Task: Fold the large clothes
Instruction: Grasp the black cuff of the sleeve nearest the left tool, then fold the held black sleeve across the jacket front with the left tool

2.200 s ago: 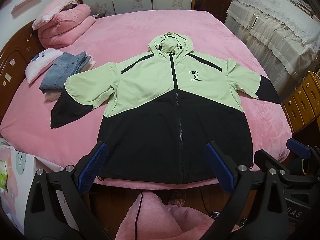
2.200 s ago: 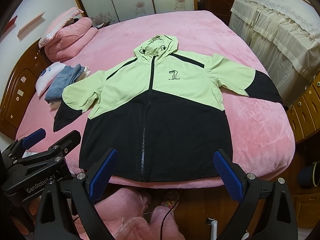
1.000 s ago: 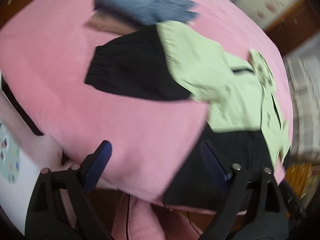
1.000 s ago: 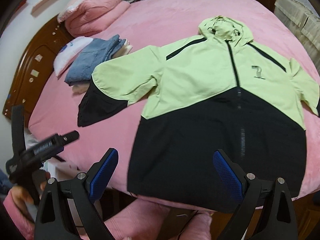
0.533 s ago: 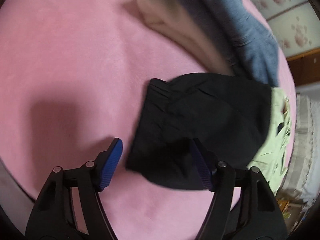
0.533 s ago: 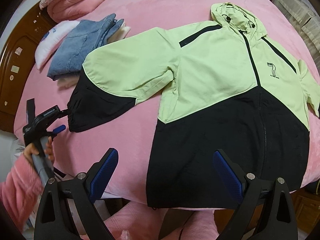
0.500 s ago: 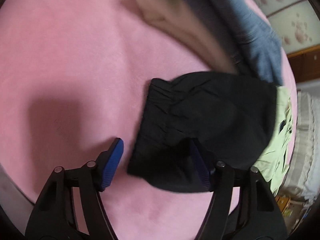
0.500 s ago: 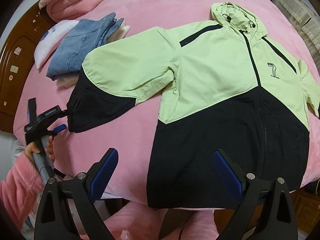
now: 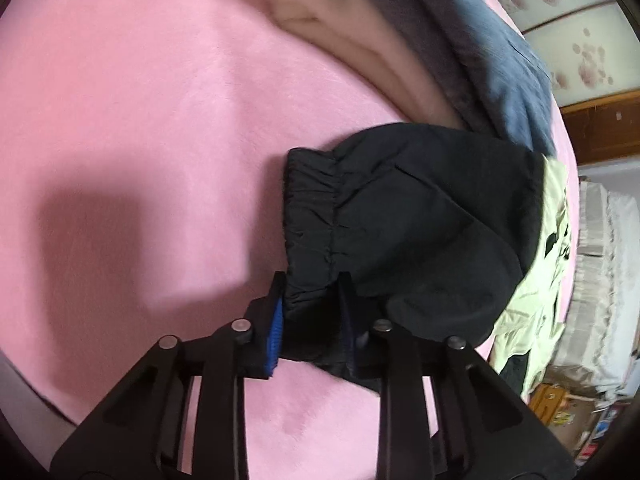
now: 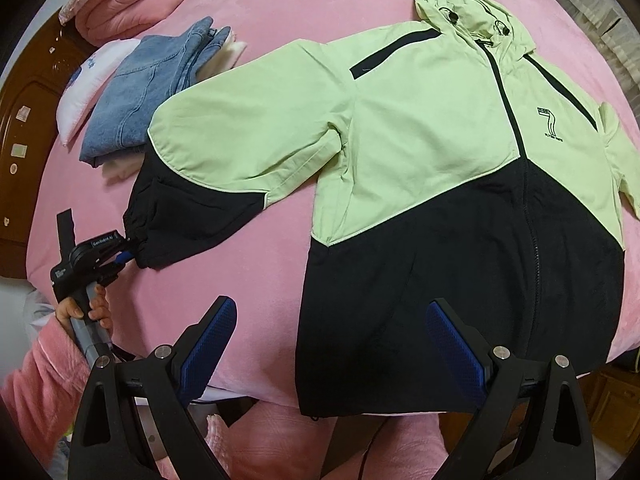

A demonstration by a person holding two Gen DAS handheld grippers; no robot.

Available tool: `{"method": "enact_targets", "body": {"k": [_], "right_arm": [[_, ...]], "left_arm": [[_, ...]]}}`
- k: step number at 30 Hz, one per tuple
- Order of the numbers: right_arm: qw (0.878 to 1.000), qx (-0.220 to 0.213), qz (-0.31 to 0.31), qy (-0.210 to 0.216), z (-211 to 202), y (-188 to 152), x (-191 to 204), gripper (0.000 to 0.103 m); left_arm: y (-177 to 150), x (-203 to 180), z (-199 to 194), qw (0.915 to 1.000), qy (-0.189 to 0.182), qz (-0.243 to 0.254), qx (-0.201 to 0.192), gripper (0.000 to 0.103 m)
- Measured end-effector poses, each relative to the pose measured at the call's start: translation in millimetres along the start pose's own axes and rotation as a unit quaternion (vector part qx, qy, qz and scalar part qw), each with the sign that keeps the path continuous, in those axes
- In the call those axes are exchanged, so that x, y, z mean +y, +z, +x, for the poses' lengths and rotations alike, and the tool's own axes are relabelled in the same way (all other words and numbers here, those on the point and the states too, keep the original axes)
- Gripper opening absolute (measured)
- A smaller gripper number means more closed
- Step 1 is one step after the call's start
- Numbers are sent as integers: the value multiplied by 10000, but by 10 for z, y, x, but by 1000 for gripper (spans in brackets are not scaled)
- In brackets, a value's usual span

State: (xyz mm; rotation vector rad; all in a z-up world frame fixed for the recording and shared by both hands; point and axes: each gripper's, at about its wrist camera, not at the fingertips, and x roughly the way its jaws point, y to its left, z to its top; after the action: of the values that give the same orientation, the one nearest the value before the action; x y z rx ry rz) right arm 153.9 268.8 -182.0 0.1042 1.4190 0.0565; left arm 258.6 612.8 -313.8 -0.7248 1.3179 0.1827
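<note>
Jacket [image 10: 420,152] lay unfolded on bed [image 10: 280,8]; our left gripper [image 9: 310,312] had just closed, clamping the cuff [image 9: 310,240]; right gripper [image 10: 328,344] fingers apart, empty. All folds remained.

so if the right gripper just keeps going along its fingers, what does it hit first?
Most likely the black lower front of the jacket near its hem, lying flat on the pink bed. The right gripper is open with nothing between its pads. Depth is unclear; it could land on the bed edge instead.

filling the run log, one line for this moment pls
stage: first sleeve grasp | left gripper: just closed on black cuff | right gripper: open above jacket hem | jacket: flat on bed
</note>
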Motion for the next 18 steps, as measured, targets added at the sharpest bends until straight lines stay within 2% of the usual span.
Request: {"method": "enact_targets", "body": {"k": [2,5,9,10,13,15,18], "right_arm": [[9999,-69,-12,85,-43,-8,-89,97],[9998,-130,8,181,-104,-30,-256,97],[9986,-259,56,459,-206,-94,-674,97],[9982,-280,65,525,-230,-110,-774,97],[9967,-354,114,725,-335,-144,-1223,97],[9952,-446,245,833,-434,-151,-1556,97],[9908,-723,514,1022,-597,-109,-2159,97]], "left_arm": [[-130,-184,-62,9997,25,160,-184,18],[-335,-473,-288,9974,-89,136,-702,16],[-664,-956,-689,9886,-364,-8,-1460,14],[-711,-1083,-800,9854,-397,11,-1653,9],[-914,-1676,-1145,9757,-235,357,-2151,8],[-1117,-2108,-1427,9673,-272,729,-2412,7],[-1456,-2832,-1638,9586,-424,1189,-2552,7]]}}
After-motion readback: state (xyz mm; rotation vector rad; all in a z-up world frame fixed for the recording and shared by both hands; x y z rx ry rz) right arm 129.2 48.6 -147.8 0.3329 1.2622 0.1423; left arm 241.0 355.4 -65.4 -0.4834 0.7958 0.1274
